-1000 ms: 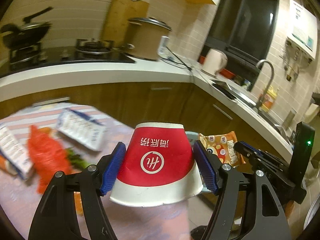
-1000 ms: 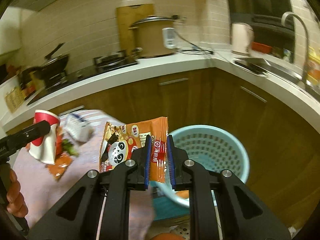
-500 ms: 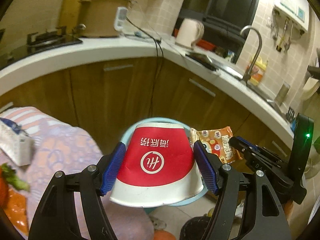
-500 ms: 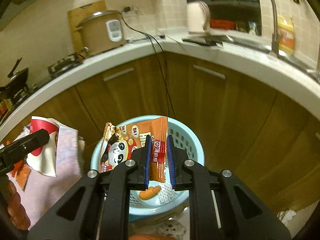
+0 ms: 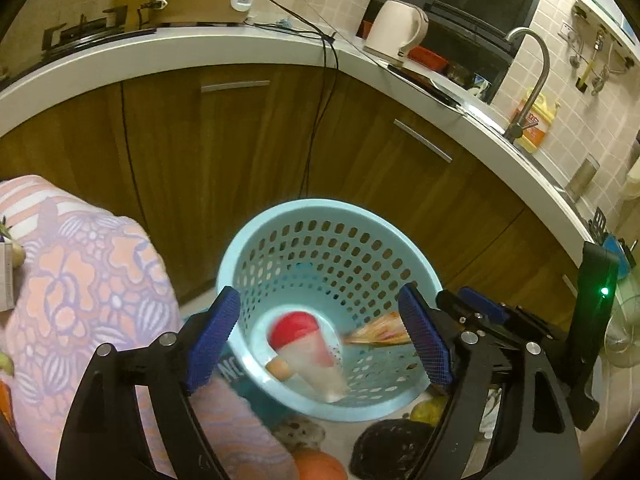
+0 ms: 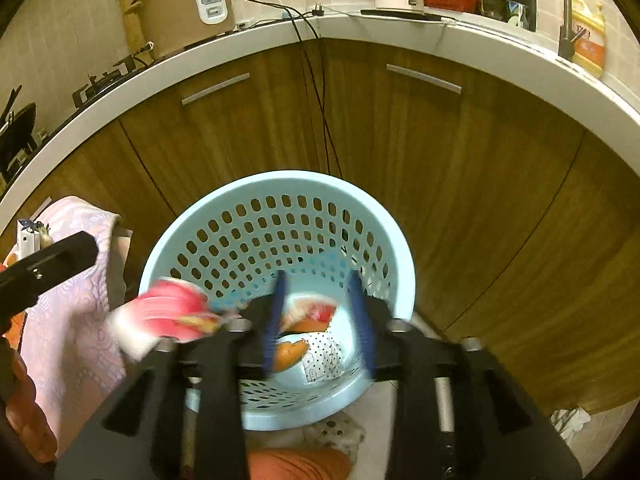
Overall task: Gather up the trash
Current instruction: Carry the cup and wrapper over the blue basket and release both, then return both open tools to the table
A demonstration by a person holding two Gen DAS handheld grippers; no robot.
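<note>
A light blue perforated trash basket (image 5: pixel 280 236) (image 6: pixel 224 216) stands on the floor below both grippers. The red and white paper cup (image 5: pixel 304 344) (image 6: pixel 160 316) is blurred, falling into it. The orange snack wrapper (image 5: pixel 378 334) is blurred inside the basket beside the cup. In the right wrist view it shows blurred between the fingers (image 6: pixel 308 314). My left gripper (image 5: pixel 320 340) is open and empty above the basket. My right gripper (image 6: pixel 318 320) is open above the basket, also seen in the left wrist view (image 5: pixel 476 308).
A table with a pink patterned cloth (image 5: pixel 80 280) (image 6: pixel 68 312) stands left of the basket. Wooden cabinets (image 5: pixel 240 140) and a white counter (image 5: pixel 160 48) curve behind. A cable (image 5: pixel 316 120) hangs down the cabinet. Scraps lie on the floor (image 5: pixel 392 444) by the basket.
Both grippers moved over the basket and opened. The cup left the left gripper and the wrapper left the right gripper; both are dropping into the basket.
</note>
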